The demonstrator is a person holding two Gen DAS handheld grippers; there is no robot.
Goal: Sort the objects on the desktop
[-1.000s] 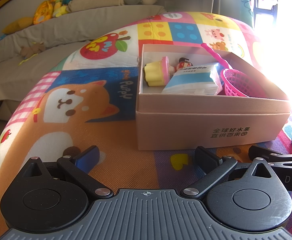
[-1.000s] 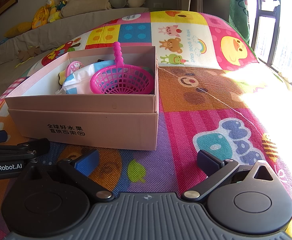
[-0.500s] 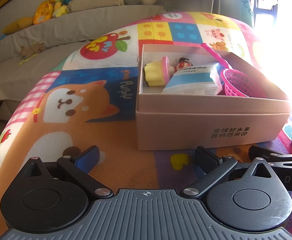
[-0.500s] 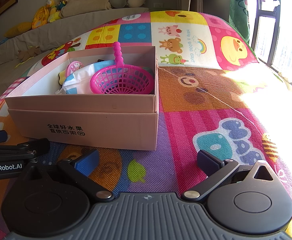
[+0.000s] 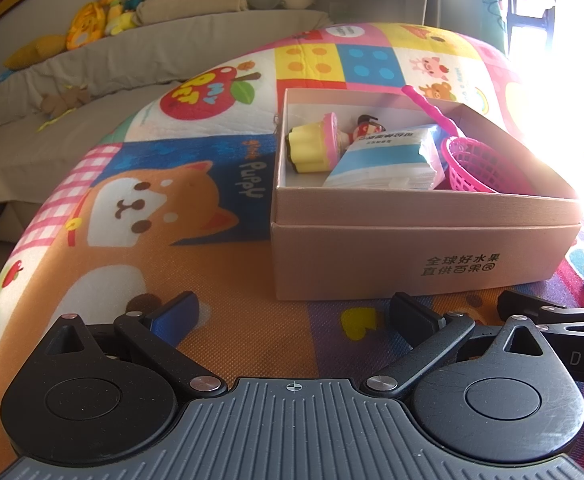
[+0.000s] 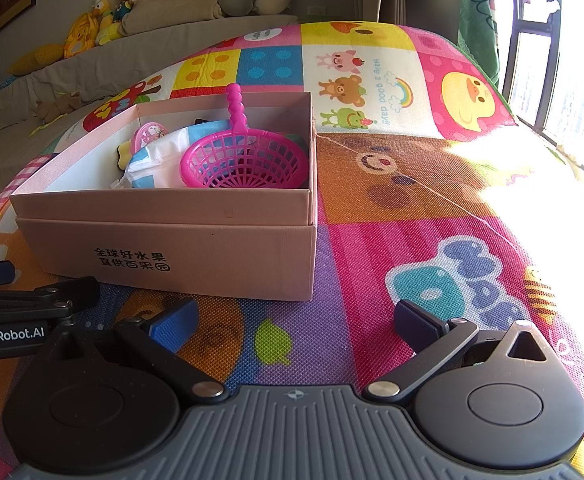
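Note:
A pink cardboard box (image 5: 412,256) (image 6: 196,256) stands on the colourful play mat. Inside it lie a yellow and pink cupcake toy (image 5: 312,148) (image 6: 148,136), a small figurine (image 5: 366,126), a blue and white tissue pack (image 5: 388,158) (image 6: 152,164) and a pink plastic scoop basket (image 5: 476,164) (image 6: 248,160). My left gripper (image 5: 296,316) is open and empty, low over the mat in front of the box's left corner. My right gripper (image 6: 296,320) is open and empty in front of the box's right corner.
The mat (image 6: 432,208) stretches right of the box toward a bright window (image 6: 564,60). A grey sofa (image 5: 52,92) with plush toys (image 5: 104,12) lies behind. Each gripper's arm shows at the other view's edge, the left one (image 6: 28,312) and the right one (image 5: 552,312).

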